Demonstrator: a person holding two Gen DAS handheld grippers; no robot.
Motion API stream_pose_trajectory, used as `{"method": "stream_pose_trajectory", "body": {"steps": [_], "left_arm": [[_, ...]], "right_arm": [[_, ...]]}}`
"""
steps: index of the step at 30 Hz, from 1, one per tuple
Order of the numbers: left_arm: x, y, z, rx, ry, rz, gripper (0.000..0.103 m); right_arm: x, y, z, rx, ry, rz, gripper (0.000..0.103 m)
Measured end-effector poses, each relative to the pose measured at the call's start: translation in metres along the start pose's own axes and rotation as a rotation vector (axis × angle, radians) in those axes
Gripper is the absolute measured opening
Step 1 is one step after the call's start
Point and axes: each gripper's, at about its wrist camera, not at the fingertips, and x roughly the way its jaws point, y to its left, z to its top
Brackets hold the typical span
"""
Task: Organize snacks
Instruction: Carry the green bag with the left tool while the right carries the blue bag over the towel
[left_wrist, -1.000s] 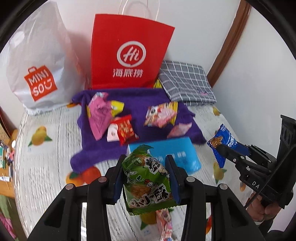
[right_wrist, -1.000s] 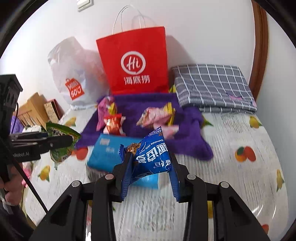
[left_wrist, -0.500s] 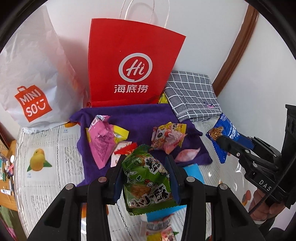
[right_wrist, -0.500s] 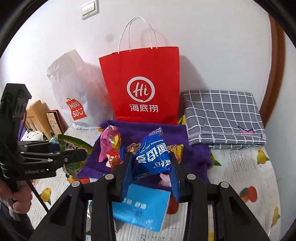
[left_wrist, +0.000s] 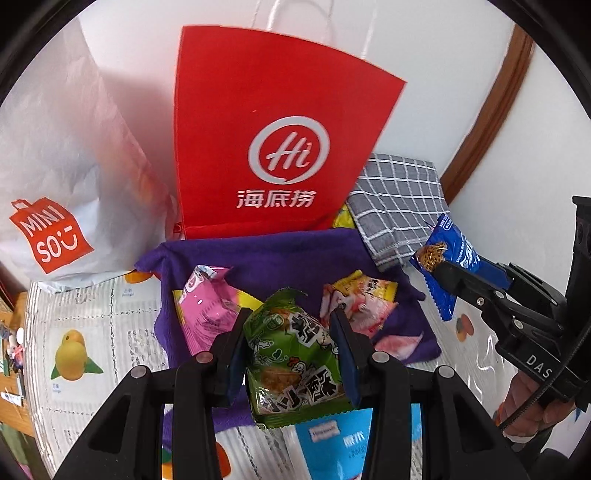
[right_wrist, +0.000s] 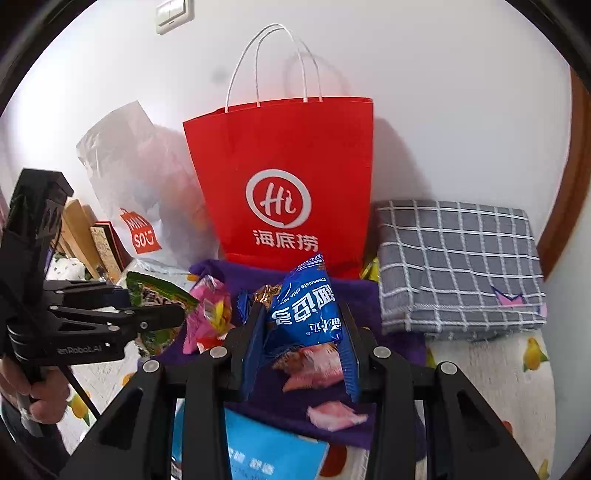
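Left wrist view: the left gripper (left_wrist: 291, 350) is clamping a green snack packet (left_wrist: 291, 354) between its two pads, jaws standing narrow, pressing on both sides of the packet.
Right wrist view: the right gripper (right_wrist: 303, 332) is pinching a blue cookie packet (right_wrist: 306, 306) the same way, jaws narrow and pressing on it.
Height: both packets are hanging in the air above the purple towel (left_wrist: 280, 258), not touching it.
Red paper bag (right_wrist: 284, 184): standing upright at the back edge of the table (left_wrist: 92, 325), against the wall, its white handles up and its mouth open at the top.
White plastic bag (left_wrist: 55, 177): leaning just beside the red one, toward the table's left back corner.
Checked grey cloth (right_wrist: 458, 262): lying folded at the right back corner.
Towel contents: a pink packet (left_wrist: 207, 310), a yellow and pink packet (left_wrist: 362, 299) and small pink sweets are lying loose on it.
Front edge: a light blue pack (right_wrist: 266, 450) is lying flat, just in front of the towel.
Hands: one hand (right_wrist: 33, 391) is gripping the left tool's handle at the picture's edge.
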Motion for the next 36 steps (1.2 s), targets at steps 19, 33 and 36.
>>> {"method": "stream_pose_trajectory", "body": {"steps": [19, 33, 36], "left_arm": [[0.043, 0.017, -0.007, -0.024, 0.073, 0.028, 0.040], [0.050, 0.017, -0.008, -0.026, 0.092, 0.019, 0.040], [0.050, 0.017, -0.008, -0.024, 0.091, 0.019, 0.040]], "right_arm": [[0.051, -0.020, -0.014, 0.046, 0.110, 0.045, 0.037], [0.063, -0.019, -0.017, 0.026, 0.150, 0.035, 0.037], [0.065, -0.018, -0.019, 0.032, 0.159, 0.054, 0.038]]}}
